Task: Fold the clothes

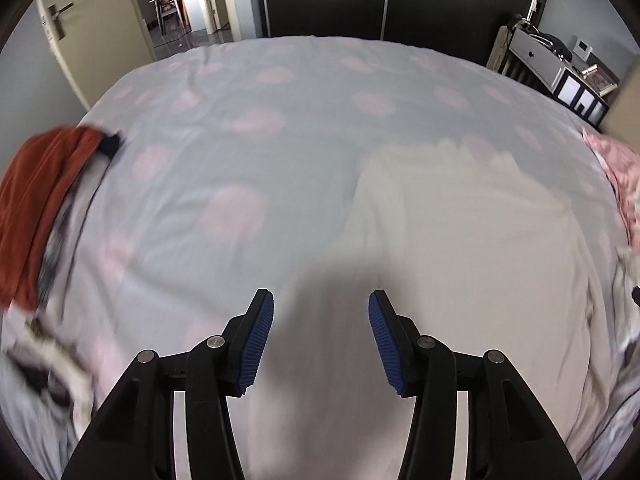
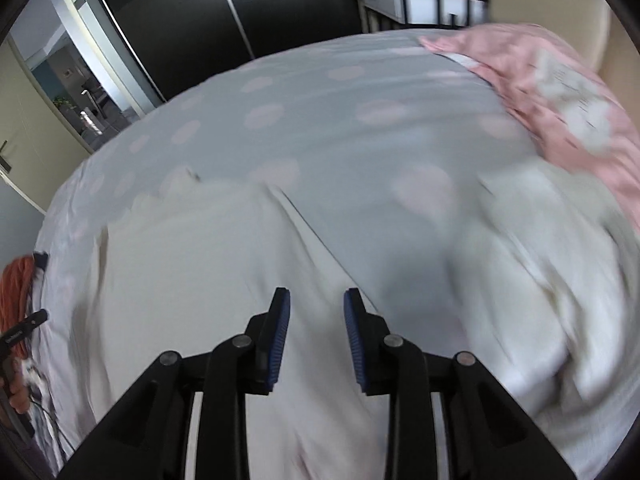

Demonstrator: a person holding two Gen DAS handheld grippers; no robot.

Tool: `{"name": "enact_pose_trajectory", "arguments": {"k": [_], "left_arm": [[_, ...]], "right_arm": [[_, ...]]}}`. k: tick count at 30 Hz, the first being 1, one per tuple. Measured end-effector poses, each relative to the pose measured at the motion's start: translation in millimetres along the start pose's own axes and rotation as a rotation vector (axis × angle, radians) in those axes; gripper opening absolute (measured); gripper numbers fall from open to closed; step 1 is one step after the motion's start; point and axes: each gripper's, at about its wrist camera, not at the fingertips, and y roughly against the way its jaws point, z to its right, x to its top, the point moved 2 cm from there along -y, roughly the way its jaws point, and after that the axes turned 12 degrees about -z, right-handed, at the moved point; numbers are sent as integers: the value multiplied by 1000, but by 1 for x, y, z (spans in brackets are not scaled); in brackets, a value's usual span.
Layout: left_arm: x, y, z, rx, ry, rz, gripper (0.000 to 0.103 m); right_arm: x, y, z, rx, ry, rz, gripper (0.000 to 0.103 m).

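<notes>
1. My left gripper [image 1: 321, 336]: I am holding it tilted down over the bed, jaws standing apart, nothing between the blue pads [image 1: 256, 346]; released.

2. My right gripper [image 2: 317, 336]: I am pointing it down likewise, jaws parted more narrowly, pads clear of the cloth; released.

3. White garment [image 1: 460, 248]: it is lying spread on the bed directly under and ahead of both grippers, creased lengthways, its far edge scalloped. Blurred in both views.

4. Second white heap [image 2: 552, 280]: it is lying bunched just right of the white garment in the right wrist view; too smeared to tell what piece it is.

5. Bed cover [image 1: 280, 100]: grey with pale pink spots, it is carrying everything listed here.

6. Rust-red cloth [image 1: 36, 208]: it is sitting at the left edge of the bed on a patterned pile, well apart from the white garment.

7. Pink cloth [image 2: 560, 92]: it is lying crumpled at the far right of the bed.

8. Dark wardrobe [image 1: 400, 0]: it is standing beyond the foot of the bed.

9. Open door [image 1: 60, 40]: it is showing far left, beside the wardrobe.

10. Shelf unit [image 1: 560, 68]: it is standing far right, cluttered on top.
</notes>
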Motion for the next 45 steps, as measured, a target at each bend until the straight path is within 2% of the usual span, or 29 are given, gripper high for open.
{"name": "enact_pose_trajectory", "arguments": {"k": [3,9,13,17,19,22,25,28,30,31,32,35,38,45], "left_arm": [[-44,4,-11,-9,30,-27,52],[-114,6,-23,-14,75,-46,52],[-140,4,-28,-20,79,-49,52],[-152,6,-40,-41,110,-54,52],[-154,7,-46,-58,138,-55,52],[-157,4,-50,-91,169,-68,52],[-159,1,-48,-96,171,-82,52],[-161,-1,-42,-88,150,-85,52],[-162,-1,-38,-92,136,-87,52],[-162,-1,-37,-105,131,-86,52],[-162,-1,-36,-117,125,-86,52],[-162,2,-32,-142,109,-78,52],[-162,7,-27,-165,94,-64,54],[-161,1,-27,-146,93,-73,56]], "right_arm": [[-54,16,32,-7,-80,-22,27],[-151,19,76,110,-325,-103,27],[-193,4,75,139,-375,-189,27],[-221,-11,70,184,-410,-295,27],[-228,-12,68,211,-422,-318,28],[-234,-11,62,184,-413,-353,28],[-241,-16,57,171,-420,-401,28],[-244,-14,55,146,-430,-408,27],[-242,-11,49,125,-410,-396,24],[-241,-9,44,110,-393,-387,12],[-239,-8,40,95,-375,-377,10],[-235,2,29,52,-334,-323,6],[-232,14,29,45,-352,-266,4],[-209,37,47,89,-423,-225,3]]}}
